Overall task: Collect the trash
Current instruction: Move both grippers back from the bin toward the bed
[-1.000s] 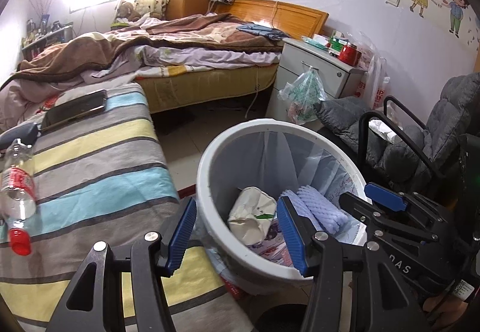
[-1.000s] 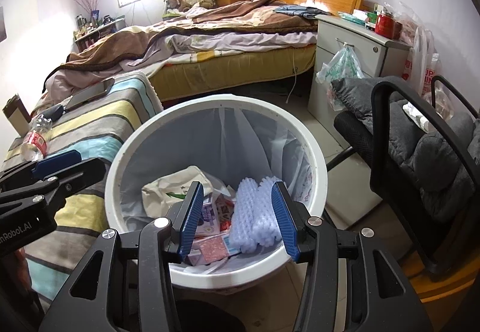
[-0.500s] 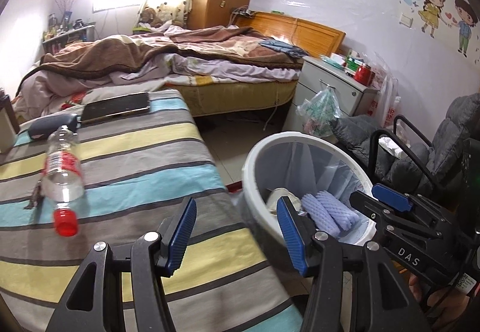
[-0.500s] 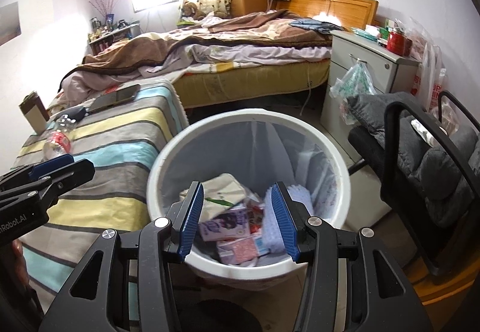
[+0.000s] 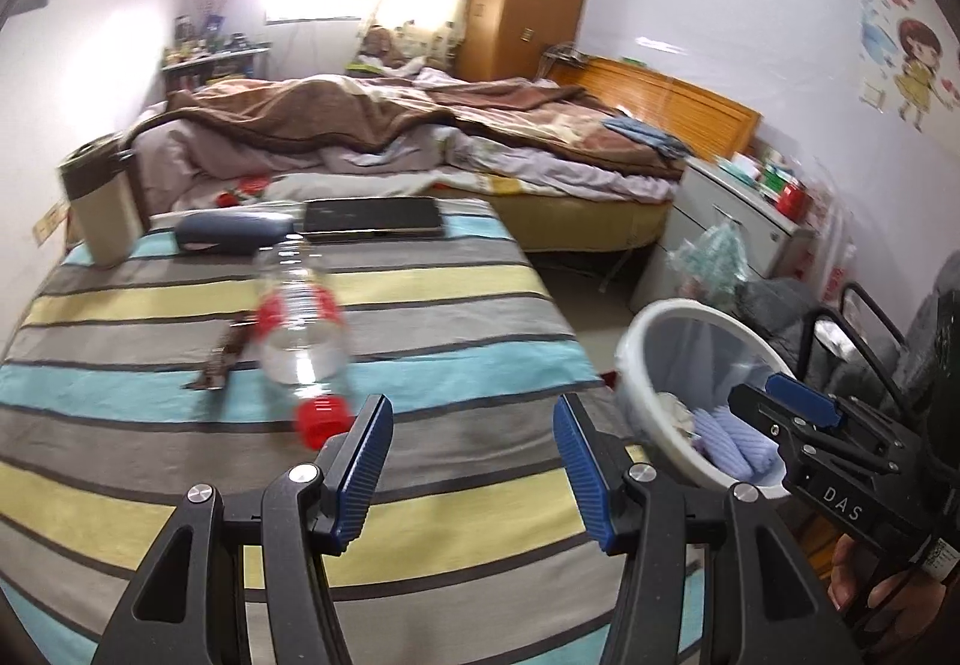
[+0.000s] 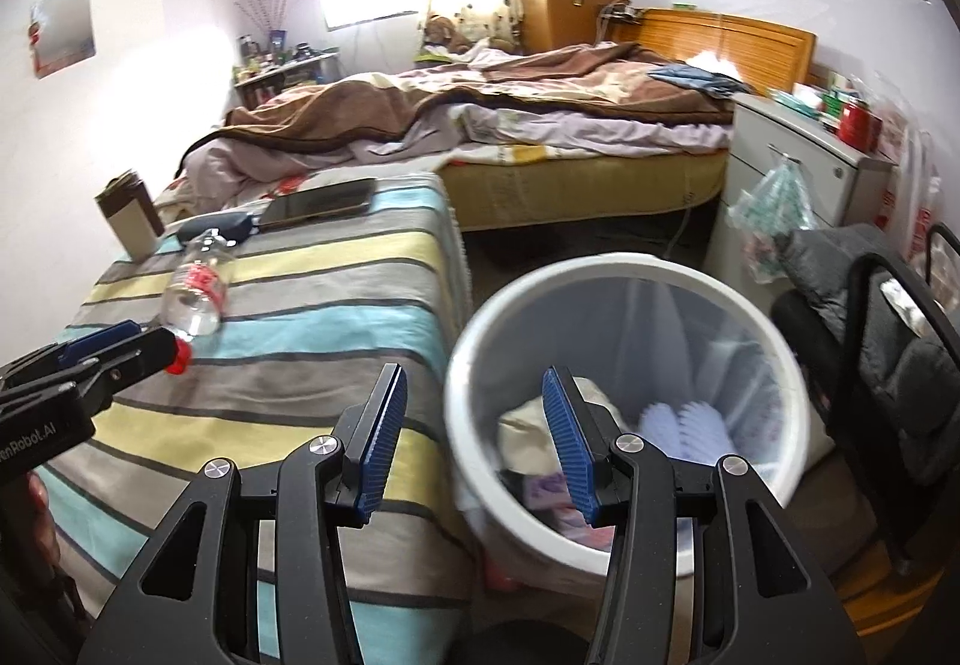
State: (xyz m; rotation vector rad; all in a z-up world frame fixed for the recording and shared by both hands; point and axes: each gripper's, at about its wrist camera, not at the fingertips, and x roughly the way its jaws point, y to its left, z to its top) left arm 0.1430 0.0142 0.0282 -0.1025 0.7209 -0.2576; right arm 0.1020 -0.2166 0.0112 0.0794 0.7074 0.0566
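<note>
1. Swung away from the bin, the left gripper now faces the striped table. Its fingers stand apart, empty. Ahead and slightly left lies the bottle, red cap nearest, body running away.
2. Right gripper, fingers apart and empty, hangs at the bin's rim; the bottle lies far left, nearer the left gripper.
</note>
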